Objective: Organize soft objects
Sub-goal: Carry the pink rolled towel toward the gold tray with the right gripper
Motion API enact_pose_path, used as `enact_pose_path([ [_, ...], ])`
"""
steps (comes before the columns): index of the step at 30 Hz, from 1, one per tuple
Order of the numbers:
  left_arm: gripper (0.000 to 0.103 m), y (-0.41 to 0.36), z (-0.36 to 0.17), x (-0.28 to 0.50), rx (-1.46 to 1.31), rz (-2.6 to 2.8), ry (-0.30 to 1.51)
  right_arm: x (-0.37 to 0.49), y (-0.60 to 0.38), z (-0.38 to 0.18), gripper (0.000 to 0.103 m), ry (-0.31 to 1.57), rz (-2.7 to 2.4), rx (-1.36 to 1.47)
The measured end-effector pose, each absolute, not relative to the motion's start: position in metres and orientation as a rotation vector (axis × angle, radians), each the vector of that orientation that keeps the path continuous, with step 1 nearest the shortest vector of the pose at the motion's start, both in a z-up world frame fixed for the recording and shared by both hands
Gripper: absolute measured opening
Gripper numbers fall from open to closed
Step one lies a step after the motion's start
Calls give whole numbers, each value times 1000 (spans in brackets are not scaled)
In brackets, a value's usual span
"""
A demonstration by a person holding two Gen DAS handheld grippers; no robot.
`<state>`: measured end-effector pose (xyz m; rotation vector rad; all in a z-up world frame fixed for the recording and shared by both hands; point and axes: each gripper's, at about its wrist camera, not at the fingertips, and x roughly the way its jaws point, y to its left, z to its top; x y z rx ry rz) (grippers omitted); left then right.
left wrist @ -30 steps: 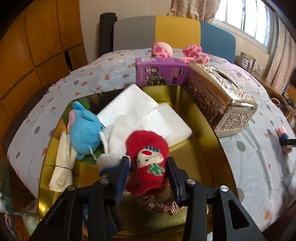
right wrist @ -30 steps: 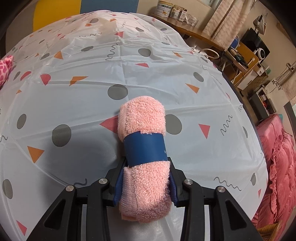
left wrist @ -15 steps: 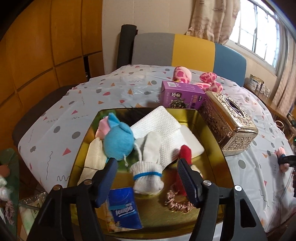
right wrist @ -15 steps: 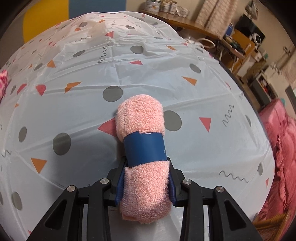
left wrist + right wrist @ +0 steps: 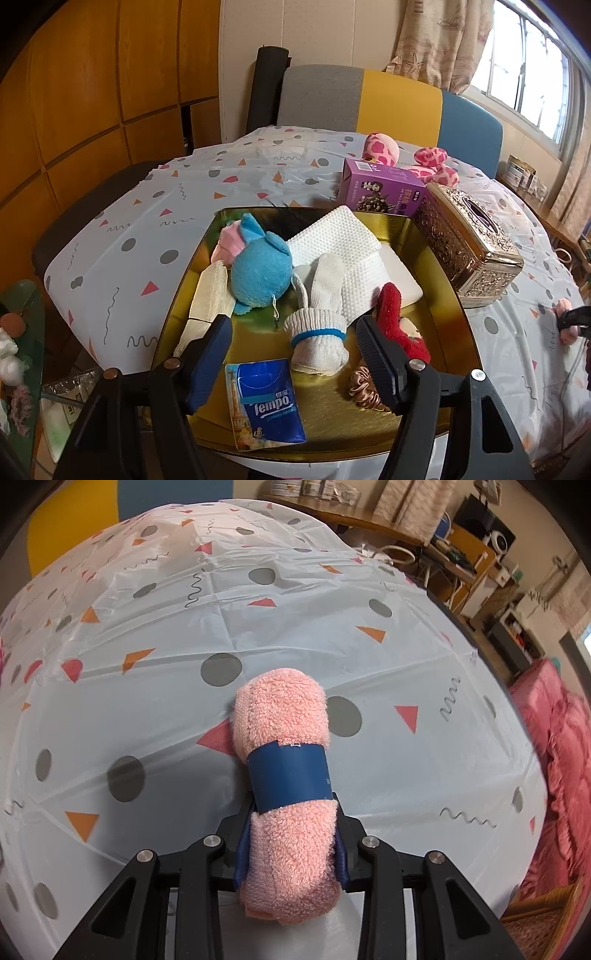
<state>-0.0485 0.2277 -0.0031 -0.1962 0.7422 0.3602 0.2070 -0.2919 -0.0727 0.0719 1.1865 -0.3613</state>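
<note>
We see a round table under a pale plastic tablecloth (image 5: 155, 206) printed with grey dots, orange and red triangles and squiggles. On it stands a purple carton (image 5: 380, 190), and touching its right end sits an ornate gold tissue box (image 5: 469, 243) with a slot in its lid. Behind the table is a chair back (image 5: 388, 99) in grey, yellow and blue panels. Wooden wall panels (image 5: 92, 88) fill the left side. A window (image 5: 532, 77) with a patterned curtain (image 5: 439, 40) is at upper right. In the right wrist view, a pink quilt (image 5: 557, 760) lies beyond the table's right edge, with cluttered shelves (image 5: 476, 557) behind.
</note>
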Motion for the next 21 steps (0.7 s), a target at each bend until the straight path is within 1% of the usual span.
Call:
enact_pose_path([
  [15, 71, 232, -11, -49, -211, 363, 778, 229, -260, -70, 34, 1230, -280, 170],
  [21, 71, 237, -15, -49, -227, 365, 788, 245, -232, -66, 34, 1243, -221, 178],
])
